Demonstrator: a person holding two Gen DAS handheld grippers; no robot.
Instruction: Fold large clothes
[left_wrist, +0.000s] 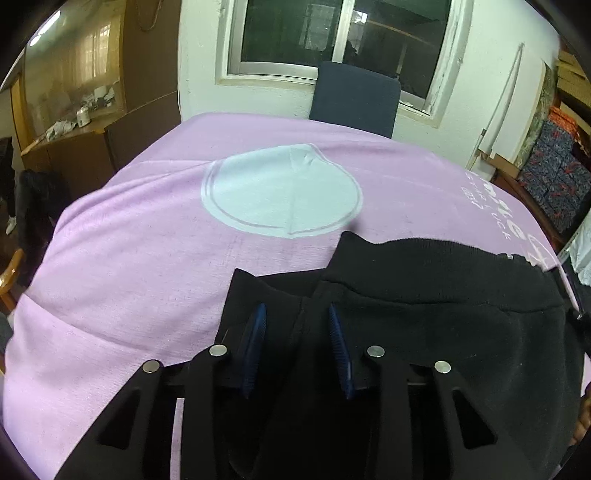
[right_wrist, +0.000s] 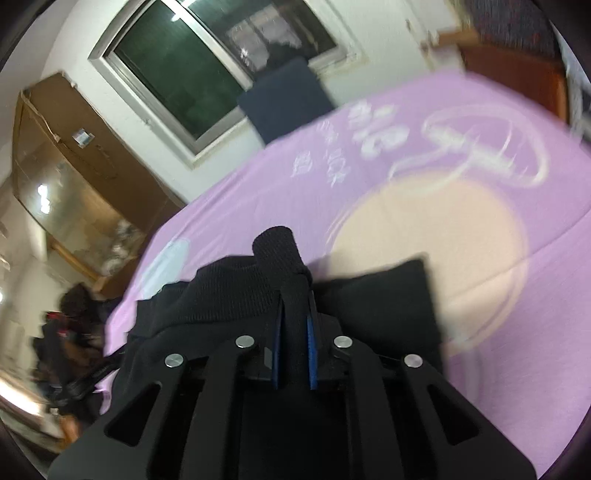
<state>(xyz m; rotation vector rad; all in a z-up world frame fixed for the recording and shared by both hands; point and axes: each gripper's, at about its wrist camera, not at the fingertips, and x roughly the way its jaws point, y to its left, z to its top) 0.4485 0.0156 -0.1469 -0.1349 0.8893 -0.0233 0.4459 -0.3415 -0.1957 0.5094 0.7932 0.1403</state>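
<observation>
Left of the left gripper (left_wrist: 295, 317): wide bare pink cloth (left_wrist: 129, 258) over the bench, running out to its rounded left edge; wooden cabinet (left_wrist: 74, 92) well beyond. Ahead of the fingers: pale round print (left_wrist: 280, 192), then the far bench edge with a dark blue chair (left_wrist: 354, 96) and a window (left_wrist: 332, 33) behind. Left fingers (left_wrist: 255, 339) parted, angled down over the black garment (left_wrist: 424, 295), a fold of it lying between them; pads not seen pressing. Garment's ribbed edge just ahead and to the right, reaching toward the right bench edge.

Right gripper (right_wrist: 294, 317) tilted, view blurred. Right fingers (right_wrist: 311, 354) clenched on a black ribbed strip (right_wrist: 279, 247) standing up between them. Open pink cloth right of and ahead of them.
</observation>
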